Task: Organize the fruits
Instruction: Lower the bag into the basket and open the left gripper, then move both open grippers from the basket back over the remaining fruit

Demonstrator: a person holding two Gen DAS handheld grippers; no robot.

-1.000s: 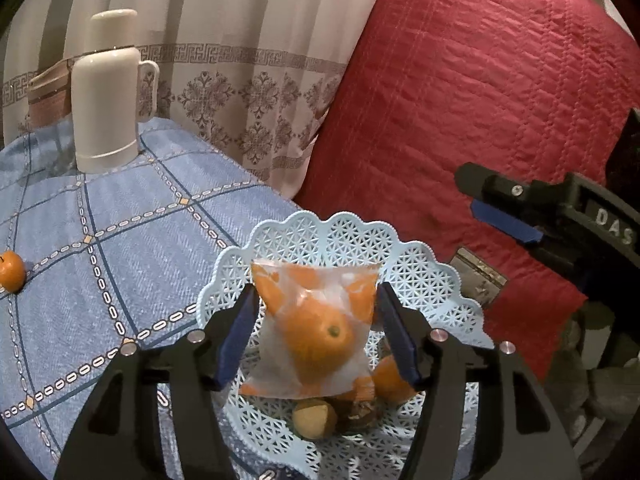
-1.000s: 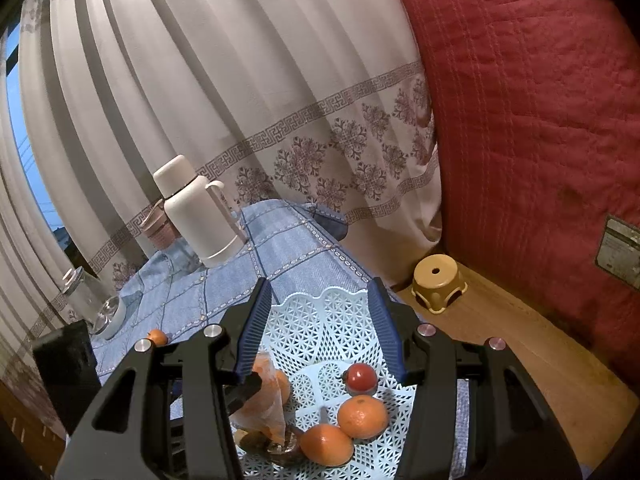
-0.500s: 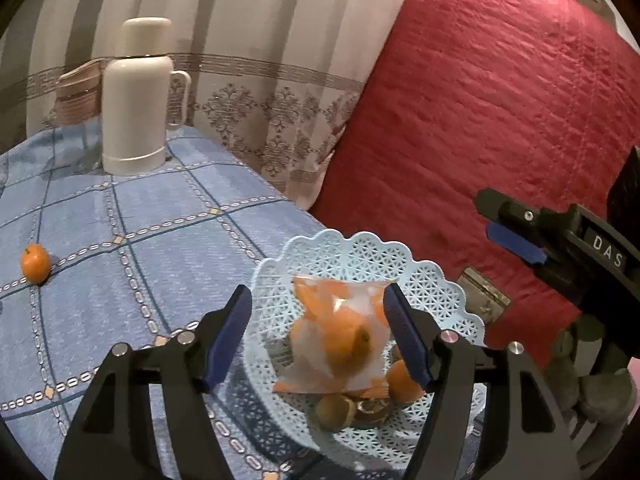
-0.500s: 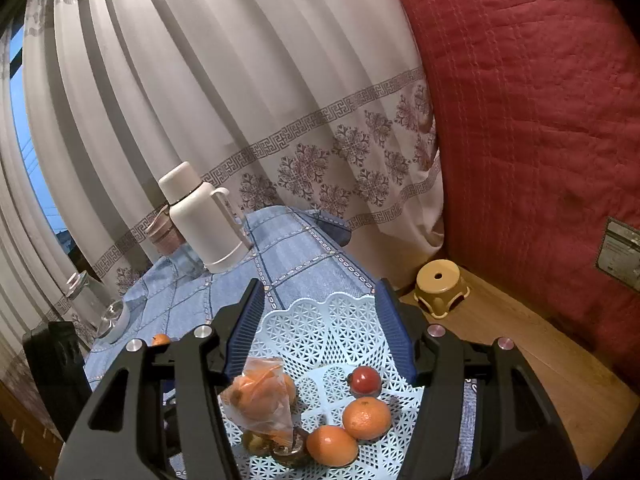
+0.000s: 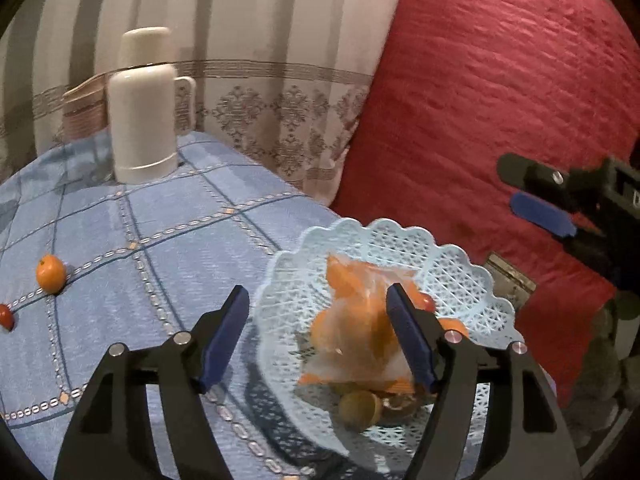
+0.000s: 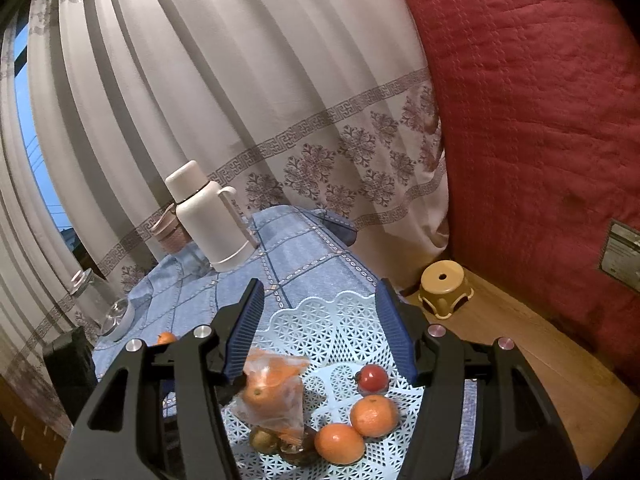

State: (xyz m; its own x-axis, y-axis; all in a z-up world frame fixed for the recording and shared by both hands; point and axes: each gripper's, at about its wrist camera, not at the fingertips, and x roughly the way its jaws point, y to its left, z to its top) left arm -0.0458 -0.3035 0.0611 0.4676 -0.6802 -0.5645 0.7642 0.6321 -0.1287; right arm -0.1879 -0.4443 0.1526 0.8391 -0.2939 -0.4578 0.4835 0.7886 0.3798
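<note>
Your left gripper point(image 5: 316, 322) stands wide and empty, its jaws having just been opening; the clear plastic bag of oranges point(image 5: 356, 332) sits in the pale-blue lattice tray point(image 5: 460, 264). The loose orange point(image 5: 51, 273) lies far left on the blue cloth, nearer your left hand.

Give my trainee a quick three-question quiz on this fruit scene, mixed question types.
1. True or false: the bag of oranges lies in the basket.
2. How many loose oranges lie in the basket?
3. Where is the thermos? A) on the table B) in the basket C) on the stool

Key: 1 true; 2 two; 3 A
</note>
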